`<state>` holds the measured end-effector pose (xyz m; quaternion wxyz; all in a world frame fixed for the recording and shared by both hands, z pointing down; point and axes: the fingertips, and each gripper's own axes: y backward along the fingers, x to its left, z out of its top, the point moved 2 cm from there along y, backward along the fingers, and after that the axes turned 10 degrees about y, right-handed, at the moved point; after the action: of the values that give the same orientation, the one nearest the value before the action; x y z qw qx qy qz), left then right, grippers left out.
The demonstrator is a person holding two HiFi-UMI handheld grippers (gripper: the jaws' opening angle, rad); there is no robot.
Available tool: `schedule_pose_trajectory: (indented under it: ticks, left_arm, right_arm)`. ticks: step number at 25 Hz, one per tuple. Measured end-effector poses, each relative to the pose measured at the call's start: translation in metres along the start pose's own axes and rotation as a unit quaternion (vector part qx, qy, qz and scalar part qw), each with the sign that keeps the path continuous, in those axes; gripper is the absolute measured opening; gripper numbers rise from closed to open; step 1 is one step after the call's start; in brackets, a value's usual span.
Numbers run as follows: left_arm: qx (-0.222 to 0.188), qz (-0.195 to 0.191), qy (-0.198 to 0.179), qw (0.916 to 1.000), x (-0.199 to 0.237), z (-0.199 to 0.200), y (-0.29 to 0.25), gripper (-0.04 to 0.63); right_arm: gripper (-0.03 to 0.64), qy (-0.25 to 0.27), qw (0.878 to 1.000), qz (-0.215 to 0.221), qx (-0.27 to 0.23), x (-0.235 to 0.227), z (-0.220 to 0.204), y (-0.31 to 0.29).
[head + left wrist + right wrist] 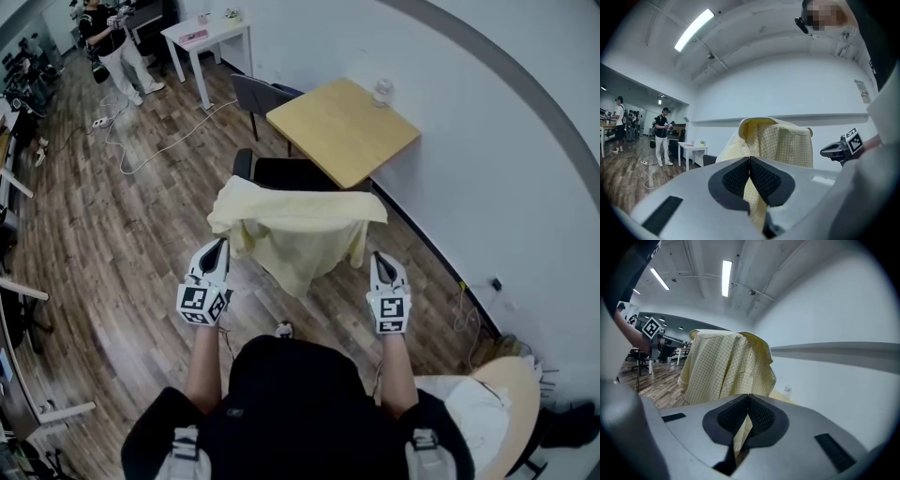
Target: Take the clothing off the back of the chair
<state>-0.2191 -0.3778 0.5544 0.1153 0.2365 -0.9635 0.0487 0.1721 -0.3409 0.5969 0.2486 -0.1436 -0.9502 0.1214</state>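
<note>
A pale yellow checked shirt (295, 230) hangs spread over the back of a black chair (291, 172); the cloth hides the chair's back. My left gripper (221, 246) is shut on the shirt's left edge. My right gripper (378, 258) is shut on its right edge. In the left gripper view the shirt (780, 140) rises above the closed left gripper (749, 161), with fabric pinched between the pads. The right gripper view shows the shirt (722, 364) above the closed right gripper (748, 399), a strip of cloth caught in it.
The chair is tucked under a square wooden table (342, 127) against the white wall, with a small bottle (382, 91) on it. A grey chair (258, 94) and a white table (206, 33) stand beyond. A person (112, 42) stands far left; a cable (141, 150) lies on the wood floor.
</note>
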Motion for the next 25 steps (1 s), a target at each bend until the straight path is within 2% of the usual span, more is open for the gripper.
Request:
schedule_pose_trajectory:
  ticks: [19,25]
  left_arm:
    - [-0.023,-0.034,-0.025,0.9988,0.015,0.021,-0.007,0.003]
    - [-0.021,-0.042,-0.039,0.9982,0.016,0.025,-0.008,0.014]
  right_arm:
    - [-0.005,0.005,0.999,-0.046,-0.025,-0.009,0.027,-0.015]
    - [-0.003,0.014,0.996,-0.079,-0.046,-0.029,0.049,-0.020]
